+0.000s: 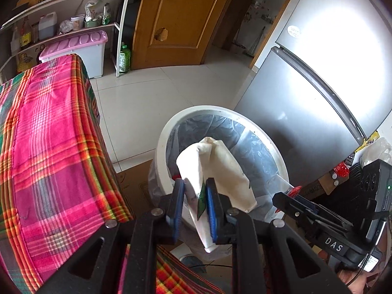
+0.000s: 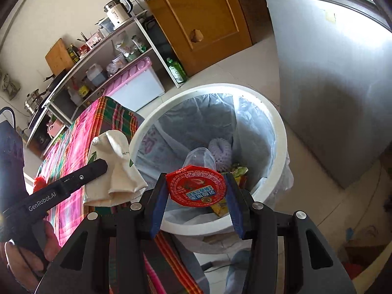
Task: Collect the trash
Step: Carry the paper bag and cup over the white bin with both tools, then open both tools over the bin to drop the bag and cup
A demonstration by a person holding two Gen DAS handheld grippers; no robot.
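My left gripper (image 1: 194,191) is shut on a crumpled white paper bag (image 1: 220,169) with green print, held over the near rim of the white trash bin (image 1: 161,147). The same bag (image 2: 115,171) shows in the right wrist view, left of the bin (image 2: 276,132). My right gripper (image 2: 196,186) is shut on a clear plastic cup with a red printed foil lid (image 2: 196,186), held above the bin's near edge. The bin has a clear liner and holds a white foam net (image 2: 219,150) and yellow wrappers (image 2: 221,207). The right gripper (image 1: 291,196) appears in the left view too.
A table with a pink plaid cloth (image 1: 49,147) stands left of the bin. A silver fridge (image 1: 306,103) stands right behind it. A shelf rack (image 1: 73,24), a pink-lidded storage box (image 1: 80,46), a green bottle (image 1: 124,60) and a wooden door (image 1: 178,19) line the far wall. A hand (image 2: 24,257) grips the left tool.
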